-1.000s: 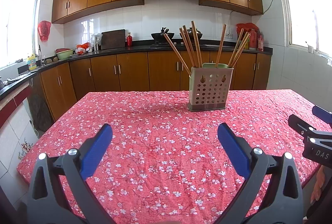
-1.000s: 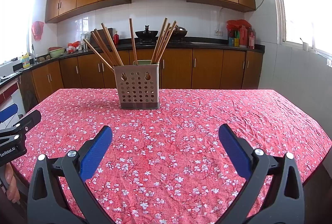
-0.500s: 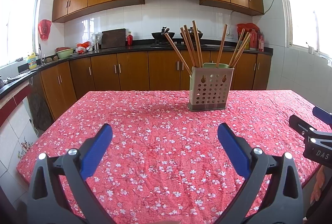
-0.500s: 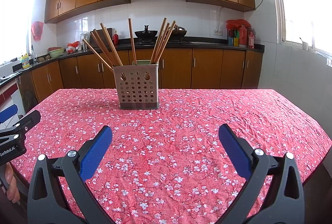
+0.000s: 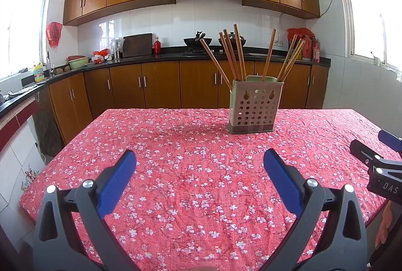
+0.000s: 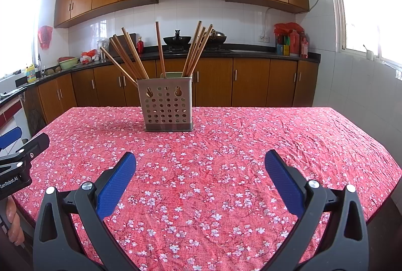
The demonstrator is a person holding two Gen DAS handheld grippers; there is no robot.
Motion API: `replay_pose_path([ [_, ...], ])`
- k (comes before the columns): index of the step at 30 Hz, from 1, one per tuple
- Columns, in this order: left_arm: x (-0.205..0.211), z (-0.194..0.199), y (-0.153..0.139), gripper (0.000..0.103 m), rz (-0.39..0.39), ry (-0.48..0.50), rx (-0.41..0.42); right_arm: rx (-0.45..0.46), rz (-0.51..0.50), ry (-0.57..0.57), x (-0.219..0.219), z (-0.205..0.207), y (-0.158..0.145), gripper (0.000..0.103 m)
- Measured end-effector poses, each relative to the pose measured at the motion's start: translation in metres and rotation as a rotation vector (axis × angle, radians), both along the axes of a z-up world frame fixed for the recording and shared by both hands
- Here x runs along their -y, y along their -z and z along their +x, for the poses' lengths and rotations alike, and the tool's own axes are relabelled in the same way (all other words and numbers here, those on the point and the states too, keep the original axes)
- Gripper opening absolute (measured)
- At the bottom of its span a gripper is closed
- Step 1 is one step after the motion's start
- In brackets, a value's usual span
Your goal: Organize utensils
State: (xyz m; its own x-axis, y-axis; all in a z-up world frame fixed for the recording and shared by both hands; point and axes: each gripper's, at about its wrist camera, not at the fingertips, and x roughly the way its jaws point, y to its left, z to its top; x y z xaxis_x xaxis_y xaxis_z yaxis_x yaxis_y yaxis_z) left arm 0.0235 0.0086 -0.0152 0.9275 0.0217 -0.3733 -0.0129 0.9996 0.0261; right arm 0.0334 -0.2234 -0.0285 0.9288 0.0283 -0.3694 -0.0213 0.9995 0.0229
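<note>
chopsticks [image 6: 160,50] | light, stiff, slick wood; pinch mid-shaft above holder [image 6: 167,105] | left gripper [image 5: 199,165], right gripper [image 6: 200,165] spread, empty

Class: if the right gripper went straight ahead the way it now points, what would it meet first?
Probably the perforated utensil holder with its chopsticks, though the right gripper aims slightly right of it, so it might pass beside it; depth is unclear.

Holder [image 5: 252,107] is standing on table [image 5: 176,145] toward the far edge, chopsticks [image 5: 238,55] leaning inside it. Counter [image 5: 150,57] is running behind the table. Left gripper [image 5: 199,161] and right gripper [image 6: 200,162] are hovering over the near edge, side by side.
</note>
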Motion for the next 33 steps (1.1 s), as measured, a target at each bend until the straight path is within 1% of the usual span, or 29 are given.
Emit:
replay_pose_path([
  [33,0.0021,0.0019,0.0052,0.099,-0.003,-0.007,-0.009,-0.011,0.009,0.004,-0.0029,0.0011,0.0057,0.101],
])
